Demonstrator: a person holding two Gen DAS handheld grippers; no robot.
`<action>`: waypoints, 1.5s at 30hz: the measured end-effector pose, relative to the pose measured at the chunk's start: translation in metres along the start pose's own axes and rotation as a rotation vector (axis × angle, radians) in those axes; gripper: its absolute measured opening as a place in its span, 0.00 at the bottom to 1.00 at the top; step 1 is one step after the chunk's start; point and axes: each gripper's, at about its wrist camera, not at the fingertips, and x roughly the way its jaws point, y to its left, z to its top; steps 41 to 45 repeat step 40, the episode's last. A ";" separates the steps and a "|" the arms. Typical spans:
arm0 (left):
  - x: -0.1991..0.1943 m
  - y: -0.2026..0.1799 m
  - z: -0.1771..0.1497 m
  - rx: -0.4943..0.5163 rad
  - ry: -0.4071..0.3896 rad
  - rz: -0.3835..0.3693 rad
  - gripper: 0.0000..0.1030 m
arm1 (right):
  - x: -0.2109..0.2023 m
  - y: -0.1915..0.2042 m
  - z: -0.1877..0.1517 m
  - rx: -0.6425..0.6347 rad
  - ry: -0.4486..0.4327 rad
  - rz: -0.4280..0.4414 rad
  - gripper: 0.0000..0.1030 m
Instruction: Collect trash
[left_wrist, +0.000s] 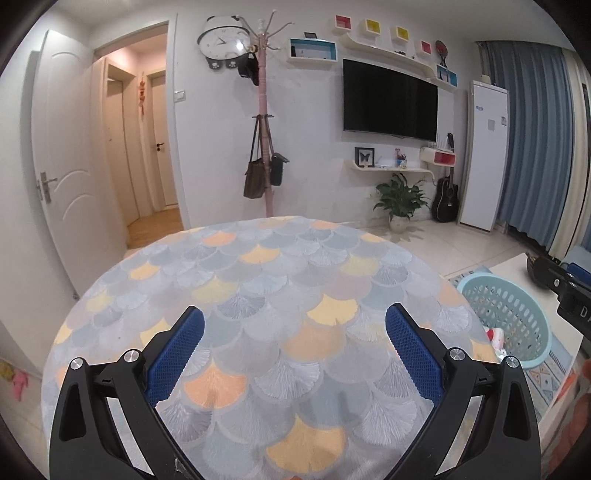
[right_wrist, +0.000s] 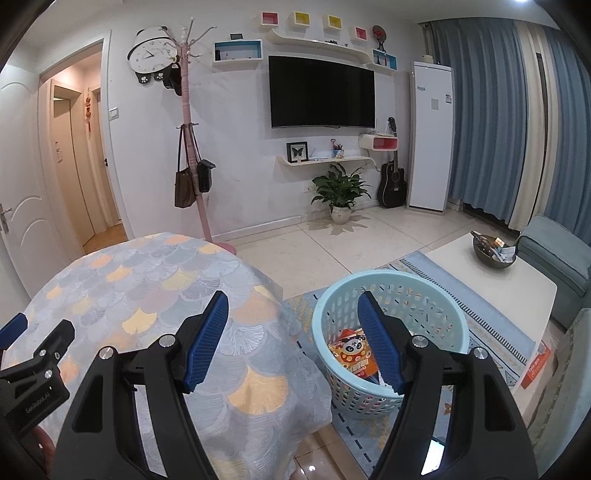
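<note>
A light blue perforated basket (right_wrist: 391, 295) stands on the rug to the right of the round table (right_wrist: 140, 280). Inside it lies a snack wrapper with a panda picture (right_wrist: 352, 352). The basket also shows in the left wrist view (left_wrist: 506, 317), with a bit of wrapper (left_wrist: 495, 336) inside. My left gripper (left_wrist: 293, 328) is open and empty above the table's scale-patterned cloth (left_wrist: 258, 280). My right gripper (right_wrist: 293, 314) is open and empty, held above the gap between the table edge and the basket. No trash shows on the tablecloth.
A white coffee table (right_wrist: 491, 280) with a dark bowl of small items (right_wrist: 493, 251) stands to the right, beside a teal sofa (right_wrist: 557, 254). A pink coat stand (right_wrist: 194, 147), a potted plant (right_wrist: 341, 192) and a guitar (right_wrist: 393, 181) line the far wall.
</note>
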 end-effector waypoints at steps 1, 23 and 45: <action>-0.002 0.000 0.000 0.005 -0.003 0.003 0.93 | -0.001 0.001 0.000 -0.003 -0.002 0.001 0.67; -0.011 0.008 0.004 -0.025 0.041 0.028 0.93 | -0.016 0.008 0.003 -0.025 -0.025 0.015 0.67; -0.019 0.037 0.002 -0.060 0.030 0.050 0.93 | -0.016 0.033 0.001 -0.060 -0.013 0.034 0.67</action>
